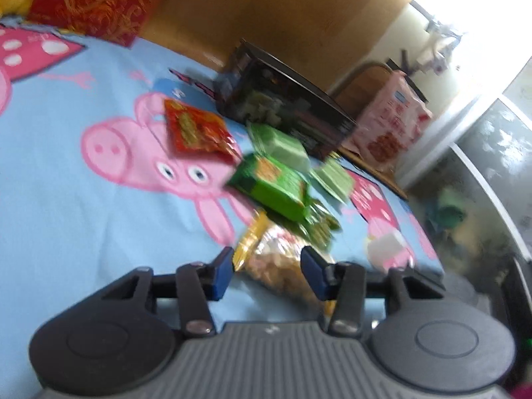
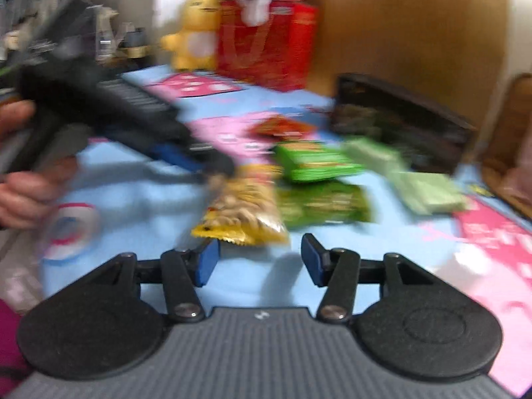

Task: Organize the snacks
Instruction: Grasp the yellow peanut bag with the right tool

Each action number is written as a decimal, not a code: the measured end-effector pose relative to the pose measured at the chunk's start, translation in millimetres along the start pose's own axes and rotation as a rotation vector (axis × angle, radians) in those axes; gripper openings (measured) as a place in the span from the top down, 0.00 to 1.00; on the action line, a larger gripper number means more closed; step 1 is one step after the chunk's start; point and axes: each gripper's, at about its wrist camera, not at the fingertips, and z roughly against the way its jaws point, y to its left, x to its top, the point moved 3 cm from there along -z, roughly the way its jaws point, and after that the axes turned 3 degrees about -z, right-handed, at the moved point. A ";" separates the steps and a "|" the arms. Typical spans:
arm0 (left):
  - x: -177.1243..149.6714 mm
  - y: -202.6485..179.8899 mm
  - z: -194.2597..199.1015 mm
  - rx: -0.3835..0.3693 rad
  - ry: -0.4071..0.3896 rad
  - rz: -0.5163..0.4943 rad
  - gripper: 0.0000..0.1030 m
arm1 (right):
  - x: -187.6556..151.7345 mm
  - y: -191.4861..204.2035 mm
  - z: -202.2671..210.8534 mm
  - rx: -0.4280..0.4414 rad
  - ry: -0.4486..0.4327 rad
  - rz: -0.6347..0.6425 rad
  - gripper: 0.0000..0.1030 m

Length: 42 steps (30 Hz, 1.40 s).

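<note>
The left gripper [image 1: 266, 274] has its blue pads on both sides of the yellow peanut bag [image 1: 282, 266], but whether they press it I cannot tell. The right gripper [image 2: 259, 261] stands open and empty, just before the same bag. Beyond it lie green snack packs [image 2: 316, 163] and a red packet [image 1: 196, 129] on the blue cartoon sheet [image 1: 66, 199], near a dark box [image 1: 292, 106].
</note>
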 end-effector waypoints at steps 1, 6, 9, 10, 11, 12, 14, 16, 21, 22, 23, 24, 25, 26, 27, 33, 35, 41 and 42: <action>-4.3 -3.0 1.5 -0.030 0.017 -0.002 0.58 | -0.7 -9.3 2.6 -0.028 -0.005 -0.030 0.45; -9.9 -15.7 15.3 -0.014 -0.001 -0.070 0.51 | -4.7 -36.6 20.8 0.007 -0.024 -0.154 0.44; -0.7 -14.8 23.1 0.020 -0.048 -0.060 0.47 | -8.7 -33.7 20.9 0.038 -0.022 -0.158 0.44; 2.0 -14.7 24.3 0.037 -0.060 -0.057 0.47 | -9.2 -28.7 19.6 0.041 -0.019 -0.159 0.44; 4.5 -16.0 24.4 0.056 -0.070 -0.059 0.47 | -9.4 -26.8 17.3 0.043 -0.016 -0.165 0.44; 6.6 -16.5 24.5 0.079 -0.079 -0.064 0.47 | -12.4 -21.6 21.7 0.040 -0.013 -0.176 0.44; 7.9 -16.8 22.5 0.113 -0.078 -0.067 0.47 | -11.8 -19.1 19.2 0.050 -0.010 -0.202 0.44; 7.7 -17.0 19.2 0.142 -0.068 -0.063 0.47 | -11.7 -15.1 17.7 0.055 -0.014 -0.221 0.44; 5.9 -16.7 13.7 0.242 -0.056 -0.071 0.47 | -15.1 -16.4 16.2 0.051 -0.023 -0.266 0.46; 6.2 -15.8 12.8 0.261 -0.056 -0.075 0.47 | -16.2 -18.2 15.4 0.048 -0.022 -0.281 0.46; 5.9 -15.8 12.3 0.284 -0.057 -0.080 0.47 | -17.5 -20.0 14.5 0.046 -0.019 -0.299 0.47; 5.4 -15.7 12.1 0.312 -0.060 -0.089 0.47 | -18.5 -22.5 14.1 0.051 -0.020 -0.312 0.48; 5.2 -15.7 11.6 0.336 -0.063 -0.100 0.47 | -19.4 -23.3 15.0 0.052 -0.027 -0.326 0.48; 4.6 -16.1 11.2 0.356 -0.065 -0.110 0.47 | -20.0 -23.4 15.6 0.051 -0.031 -0.335 0.49; 4.3 -16.1 10.9 0.372 -0.065 -0.119 0.47 | -20.6 -24.7 15.8 0.052 -0.033 -0.337 0.49; 2.2 -14.5 8.6 0.401 -0.054 -0.123 0.47 | -22.4 -23.1 17.2 0.039 -0.035 -0.341 0.49; 1.8 -14.9 9.0 0.404 -0.055 -0.126 0.47 | -22.6 -24.2 17.2 0.041 -0.036 -0.342 0.49; 0.5 -14.6 10.5 0.392 -0.057 -0.121 0.47 | -22.6 -26.3 16.9 0.039 -0.038 -0.324 0.49; 0.4 -14.1 11.5 0.375 -0.059 -0.111 0.48 | -22.2 -25.7 17.0 0.037 -0.037 -0.324 0.49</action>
